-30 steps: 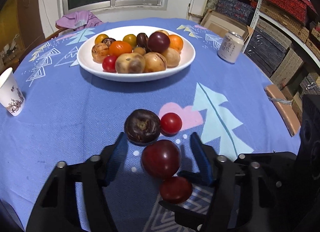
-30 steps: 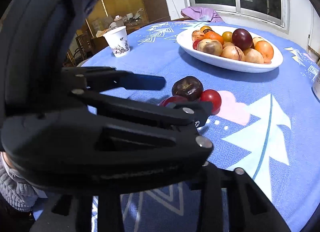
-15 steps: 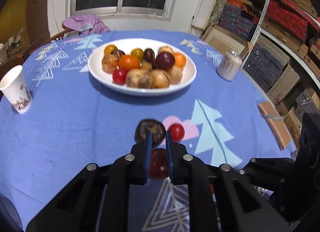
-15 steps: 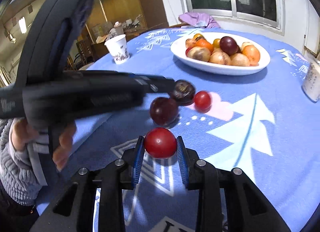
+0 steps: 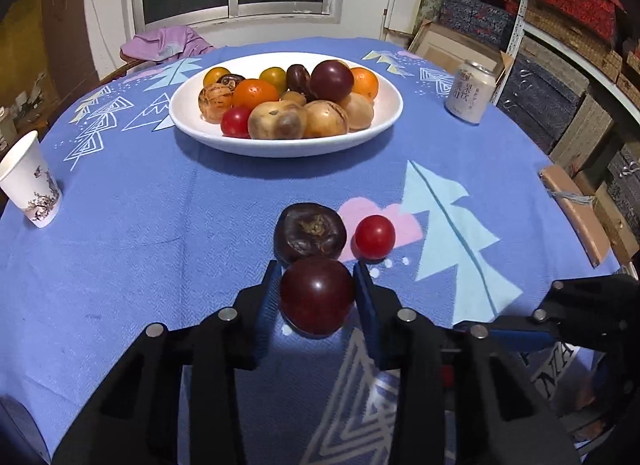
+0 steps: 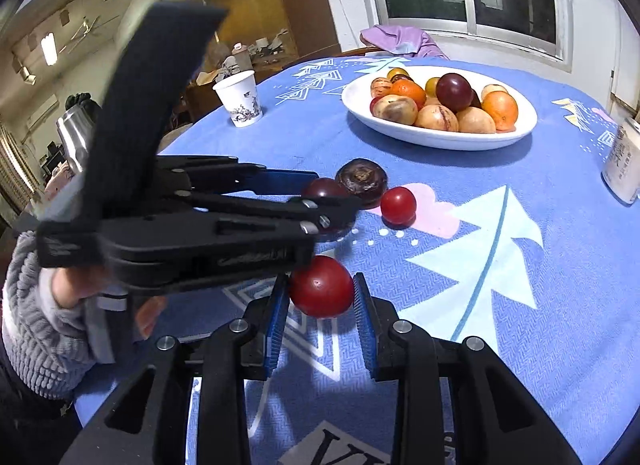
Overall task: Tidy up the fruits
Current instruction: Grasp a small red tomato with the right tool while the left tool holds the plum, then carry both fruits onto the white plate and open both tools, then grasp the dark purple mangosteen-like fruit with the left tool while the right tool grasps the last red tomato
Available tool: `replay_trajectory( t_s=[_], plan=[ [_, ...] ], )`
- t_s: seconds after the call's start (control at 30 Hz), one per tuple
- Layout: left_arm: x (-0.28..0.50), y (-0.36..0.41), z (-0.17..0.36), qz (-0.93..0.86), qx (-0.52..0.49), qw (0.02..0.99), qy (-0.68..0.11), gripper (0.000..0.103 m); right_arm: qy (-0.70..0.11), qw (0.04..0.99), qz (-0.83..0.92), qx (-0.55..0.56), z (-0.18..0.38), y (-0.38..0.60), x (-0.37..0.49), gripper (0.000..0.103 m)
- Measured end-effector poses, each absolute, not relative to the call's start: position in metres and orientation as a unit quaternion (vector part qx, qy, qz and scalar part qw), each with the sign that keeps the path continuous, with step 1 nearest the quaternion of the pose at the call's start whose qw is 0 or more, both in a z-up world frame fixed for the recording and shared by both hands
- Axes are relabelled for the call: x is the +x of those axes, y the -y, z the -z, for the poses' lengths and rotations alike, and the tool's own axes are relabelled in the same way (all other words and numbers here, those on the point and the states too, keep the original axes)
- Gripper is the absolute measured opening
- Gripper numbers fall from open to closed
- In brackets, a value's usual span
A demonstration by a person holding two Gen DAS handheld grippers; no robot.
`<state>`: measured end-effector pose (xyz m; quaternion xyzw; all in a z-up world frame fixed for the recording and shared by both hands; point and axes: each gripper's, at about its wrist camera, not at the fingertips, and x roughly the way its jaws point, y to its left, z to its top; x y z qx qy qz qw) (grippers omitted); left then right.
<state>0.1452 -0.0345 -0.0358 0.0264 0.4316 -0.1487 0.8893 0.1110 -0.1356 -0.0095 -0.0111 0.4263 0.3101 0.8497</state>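
Blue cloth with tree pictures covers the round table. The left gripper now has the dark red plum between its blue pads. Half a second ago its fingers were pressed almost together above the plum; they have just been opening a little, and now they sit tight on both sides of it, pinching it. A second ago they were spread wide around it. The plum sits low, just in front of the wrinkly dark brown fruit, with the small red tomato beside that one. The right gripper pinches the bigger red tomato, same as before, and holds it a bit off the cloth. The white bowl full of fruit stays farther back, with the paper cup far left and the drink can on the right.
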Motion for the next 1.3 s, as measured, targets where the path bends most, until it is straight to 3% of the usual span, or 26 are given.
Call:
replay_trajectory(
  t_s=[0.2,0.23,0.27,0.53,0.67,0.83,0.9,0.93,0.97,1.03,1.3],
  plan=[
    [0.154,0.025,0.050,0.155,-0.003,0.887,-0.436,0.047,-0.429,0.851,-0.303,-0.002,0.011,0.143,0.112,0.033],
    [0.155,0.026,0.049,0.152,-0.001,0.884,-0.441,0.046,-0.428,0.852,-0.302,-0.001,0.010,0.144,0.111,0.033],
    [0.155,0.025,0.048,0.148,-0.001,0.887,-0.437,0.038,-0.427,0.852,-0.302,0.000,0.010,0.144,0.112,0.033],
    [0.169,0.015,0.013,0.134,-0.012,0.904,-0.406,0.037,-0.390,0.880,-0.271,0.010,-0.022,0.163,0.136,0.033],
    [0.214,0.011,-0.015,0.105,-0.007,0.917,-0.386,0.037,-0.362,0.908,-0.211,0.012,-0.044,0.165,0.195,0.033],
    [0.277,0.009,-0.010,0.080,-0.021,0.917,-0.391,0.038,-0.362,0.917,-0.163,0.030,-0.038,0.162,0.268,0.033],
    [0.292,0.007,-0.005,0.075,-0.026,0.915,-0.395,0.050,-0.377,0.911,-0.162,0.038,-0.032,0.159,0.292,0.033],
    [0.296,0.005,-0.004,0.074,-0.032,0.916,-0.394,0.065,-0.385,0.907,-0.164,0.042,-0.028,0.159,0.300,0.037],
    [0.298,0.003,-0.003,0.073,-0.038,0.917,-0.391,0.074,-0.388,0.907,-0.160,0.044,-0.027,0.162,0.303,0.046],
    [0.295,0.002,-0.004,0.078,-0.045,0.919,-0.385,0.075,-0.388,0.906,-0.162,0.053,-0.026,0.167,0.304,0.051],
    [0.226,0.006,0.003,0.100,-0.009,0.914,-0.393,0.075,-0.380,0.899,-0.215,0.029,-0.019,0.175,0.237,0.051]
  ],
)
